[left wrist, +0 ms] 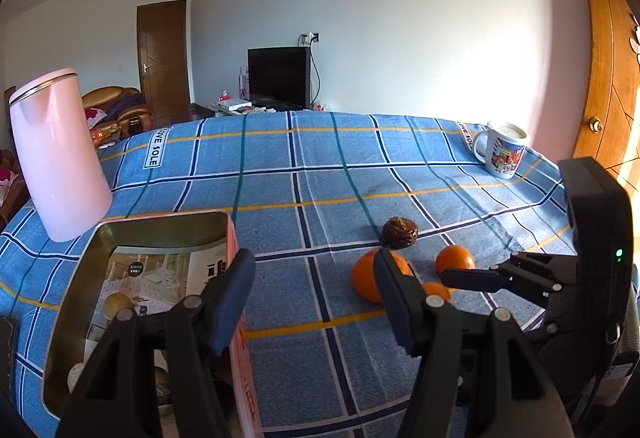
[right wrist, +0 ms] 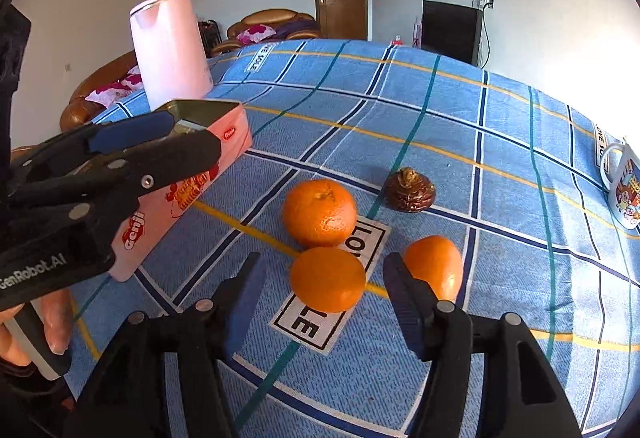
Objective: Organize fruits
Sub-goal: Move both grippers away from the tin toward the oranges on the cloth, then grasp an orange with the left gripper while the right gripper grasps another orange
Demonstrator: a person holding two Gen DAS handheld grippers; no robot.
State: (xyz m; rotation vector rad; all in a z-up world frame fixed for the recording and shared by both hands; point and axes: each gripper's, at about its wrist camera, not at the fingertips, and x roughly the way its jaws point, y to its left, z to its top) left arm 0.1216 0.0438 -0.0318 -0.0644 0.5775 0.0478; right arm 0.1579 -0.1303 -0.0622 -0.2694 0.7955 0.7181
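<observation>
Left wrist view: left hand-held gripper [left wrist: 316, 292] stands half open, nothing between its blue-padded fingers, hovering over the table's blue plaid cloth [left wrist: 280, 189] just beside the open pink rectangular tin [left wrist: 234, 238], which sits under the left finger. Three round orange tangerines lie ahead to the right: the large tangerine [left wrist: 366, 278] partly behind the right finger, the far tangerine [left wrist: 454, 258], and a small sliver of a third [left wrist: 438, 290]. One dark brown knobbly fruit [left wrist: 399, 232] sits just beyond them. Right hand-held gripper [left wrist: 472, 276] reaches in from the right beside the tangerines. One pink kettle [left wrist: 60, 153], one printed white mug [left wrist: 502, 151]. Right wrist view: right hand-held gripper [right wrist: 324, 296] half open, the near tangerine [right wrist: 328, 280] just ahead between its fingertips, pads not touching it. Second tangerine [right wrist: 320, 211] beyond, third [right wrist: 436, 266] behind the right finger. Brown fruit [right wrist: 410, 189] farther off.
</observation>
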